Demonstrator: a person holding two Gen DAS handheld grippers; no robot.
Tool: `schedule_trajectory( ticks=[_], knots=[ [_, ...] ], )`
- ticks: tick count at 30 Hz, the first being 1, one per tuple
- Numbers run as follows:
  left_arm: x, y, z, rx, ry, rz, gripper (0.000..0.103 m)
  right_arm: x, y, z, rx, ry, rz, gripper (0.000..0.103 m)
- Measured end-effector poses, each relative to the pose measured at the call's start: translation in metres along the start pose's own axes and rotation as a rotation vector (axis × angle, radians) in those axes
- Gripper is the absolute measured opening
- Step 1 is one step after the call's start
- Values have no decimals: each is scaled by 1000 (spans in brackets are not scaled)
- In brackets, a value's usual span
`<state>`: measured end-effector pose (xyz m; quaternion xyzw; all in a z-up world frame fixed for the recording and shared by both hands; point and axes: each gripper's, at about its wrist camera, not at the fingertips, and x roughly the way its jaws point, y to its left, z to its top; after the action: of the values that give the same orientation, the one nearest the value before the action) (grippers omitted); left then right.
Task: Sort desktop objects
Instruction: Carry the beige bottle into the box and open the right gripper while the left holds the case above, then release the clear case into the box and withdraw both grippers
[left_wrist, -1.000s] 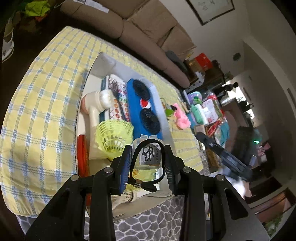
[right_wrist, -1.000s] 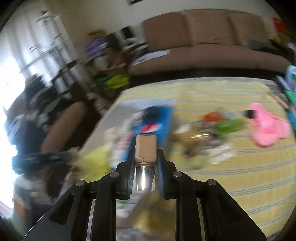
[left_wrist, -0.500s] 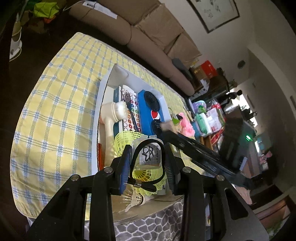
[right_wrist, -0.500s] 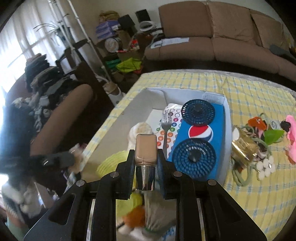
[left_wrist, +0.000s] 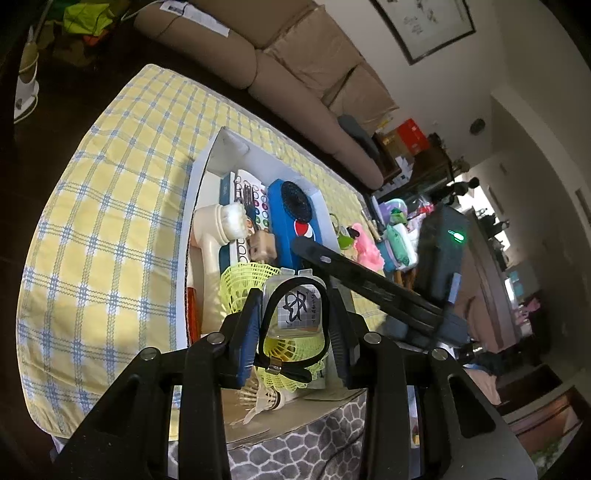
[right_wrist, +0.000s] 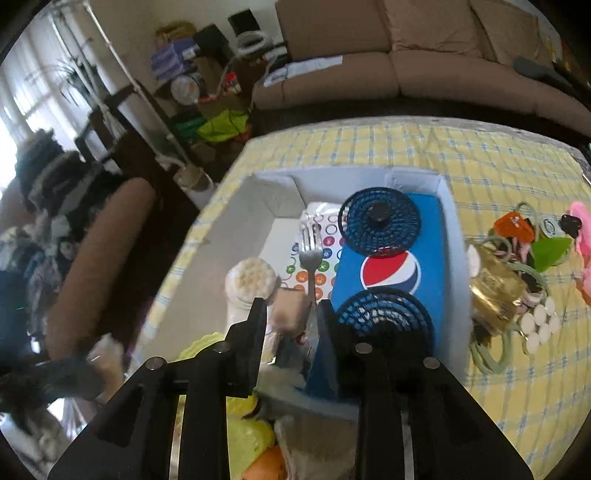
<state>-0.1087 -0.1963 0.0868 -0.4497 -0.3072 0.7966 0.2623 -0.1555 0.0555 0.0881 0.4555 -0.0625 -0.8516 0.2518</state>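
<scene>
Grippers both sit over the white box (right_wrist: 452, 206): the left gripper (left_wrist: 293, 325) is clamped on a black hair tie (left_wrist: 295, 295). The right gripper (right_wrist: 290, 317) has its jaws spread, with a beige bottle (right_wrist: 290, 310) loose between them inside the box, beside the fork (right_wrist: 310, 254) and blue fan (right_wrist: 391, 273).

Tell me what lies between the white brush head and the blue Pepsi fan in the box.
A fork on a dotted card, and nearer the camera a blurred beige bottle; the right wrist view shows this.
</scene>
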Motion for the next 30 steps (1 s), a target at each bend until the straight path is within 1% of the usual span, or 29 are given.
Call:
schedule_trajectory(
  ticks=[2, 4, 6, 8, 11, 13, 15, 16, 18, 21, 25, 26, 27, 28, 29, 30],
  knots=[
    [1, -1, 0, 5, 3, 0, 32, -17, 0, -4, -12, -11, 7, 30],
    [5, -3, 2, 1, 13, -4, 32, -33, -1, -10, -21, -15, 19, 34],
    [10, -7, 7, 4, 22, -7, 32, -45, 2, -13, -27, -22, 30, 37],
    [19, -16, 17, 17, 39, 9, 32, -59, 1, -18, -36, -41, 45, 38],
    [41, -32, 41, 60, 76, 64, 32, -75, -3, -23, -35, -64, 68, 38],
    [61, -38, 58, 65, 105, 89, 32, -82, -7, -26, -30, -76, 83, 38],
    [86, -42, 74, 77, 145, 139, 32, -87, -13, -28, -30, -82, 84, 38],
    [103, -42, 83, 84, 171, 178, 32, -88, -15, -29, -30, -82, 79, 38],
    [124, -39, 93, 94, 194, 243, 32, -89, -23, -32, -28, -78, 77, 38],
    [151, -33, 105, 105, 228, 333, 32, -90, -37, -35, -21, -74, 65, 38],
    [175, -26, 105, 105, 280, 393, 31, -87, -55, -40, 9, -72, 56, 38],
    [177, -25, 104, 106, 285, 411, 35, -87, -58, -40, 14, -72, 55, 38],
    [176, -25, 103, 103, 279, 419, 45, -87, -60, -41, 16, -75, 53, 38],
    [174, -26, 102, 103, 270, 418, 52, -88, -61, -41, 17, -78, 54, 38],
    [168, -29, 102, 100, 252, 406, 64, -88, -61, -42, 18, -84, 54, 39],
    [161, -32, 102, 98, 235, 393, 70, -89, -61, -42, 19, -88, 51, 41]
  ],
)
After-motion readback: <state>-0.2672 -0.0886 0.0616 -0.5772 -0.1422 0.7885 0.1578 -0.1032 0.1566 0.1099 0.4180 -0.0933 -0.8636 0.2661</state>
